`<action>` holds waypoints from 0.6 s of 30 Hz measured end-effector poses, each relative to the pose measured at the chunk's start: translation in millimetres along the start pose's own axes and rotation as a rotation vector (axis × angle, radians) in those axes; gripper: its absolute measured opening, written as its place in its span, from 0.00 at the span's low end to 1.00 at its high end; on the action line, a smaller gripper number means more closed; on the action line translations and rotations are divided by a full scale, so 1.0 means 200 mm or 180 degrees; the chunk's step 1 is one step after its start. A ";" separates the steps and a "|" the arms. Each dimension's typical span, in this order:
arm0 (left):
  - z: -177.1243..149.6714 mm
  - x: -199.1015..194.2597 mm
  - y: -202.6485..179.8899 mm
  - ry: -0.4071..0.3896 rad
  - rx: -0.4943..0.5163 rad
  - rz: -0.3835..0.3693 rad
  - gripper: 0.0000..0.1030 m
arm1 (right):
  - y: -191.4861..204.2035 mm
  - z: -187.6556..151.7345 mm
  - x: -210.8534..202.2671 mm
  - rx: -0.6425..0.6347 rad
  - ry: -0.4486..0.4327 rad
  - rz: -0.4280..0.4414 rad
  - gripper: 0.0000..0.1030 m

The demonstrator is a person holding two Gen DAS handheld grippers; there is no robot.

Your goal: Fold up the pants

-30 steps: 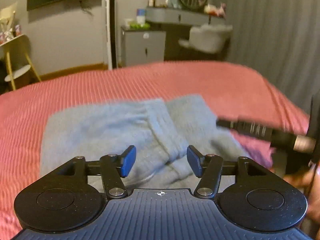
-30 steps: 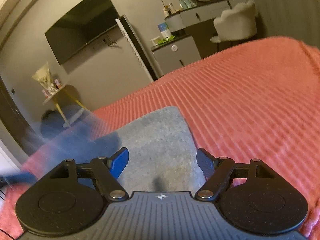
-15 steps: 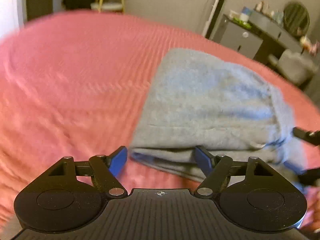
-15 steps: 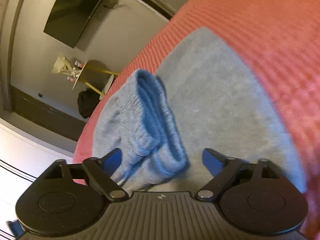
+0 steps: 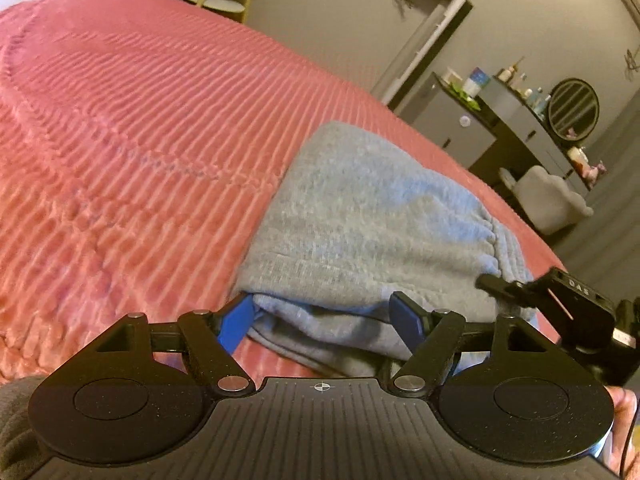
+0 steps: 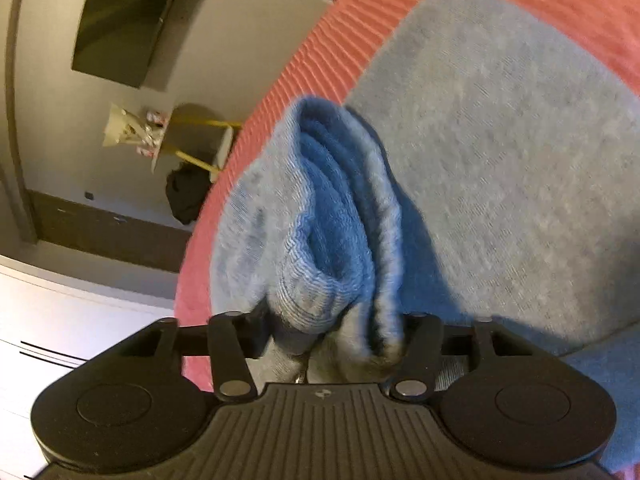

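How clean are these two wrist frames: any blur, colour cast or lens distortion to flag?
Left wrist view: dim warm light, bedspread ribs smeared, walls bowed by the fisheye. Right wrist view: horizon rolled steeply, pants soft with motion blur, bunched waistband casting a strong blue shadow.

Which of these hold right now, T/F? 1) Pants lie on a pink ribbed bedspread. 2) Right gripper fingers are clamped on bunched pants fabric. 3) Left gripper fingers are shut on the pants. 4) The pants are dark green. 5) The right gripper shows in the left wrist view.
1) True: the pants lie on the pink ribbed bedspread.
2) True: the right gripper has just been closing, and its fingers squeeze a bunched fold of fabric.
3) False: the left gripper is open; a folded edge sits between its blue fingers, not pinched.
4) False: they are grey-blue.
5) True: it enters at the right edge of that view, at the ribbed waistband.
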State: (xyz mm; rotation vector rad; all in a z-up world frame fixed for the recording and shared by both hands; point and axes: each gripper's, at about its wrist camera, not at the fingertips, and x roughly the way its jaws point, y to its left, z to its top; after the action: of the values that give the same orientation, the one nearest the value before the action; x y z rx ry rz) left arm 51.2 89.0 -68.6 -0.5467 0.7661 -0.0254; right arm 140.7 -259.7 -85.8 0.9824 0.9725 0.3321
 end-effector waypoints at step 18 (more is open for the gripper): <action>-0.07 0.07 -0.14 0.0195 0.0357 0.0017 0.45 | 0.72 -0.13 -0.39 -0.1160 -0.0739 0.0403 0.36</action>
State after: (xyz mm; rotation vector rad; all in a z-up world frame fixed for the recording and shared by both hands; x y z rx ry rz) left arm 56.6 54.5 -73.0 -0.4388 0.8208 -0.0802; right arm 100.7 -216.8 70.0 0.7302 0.6126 0.4716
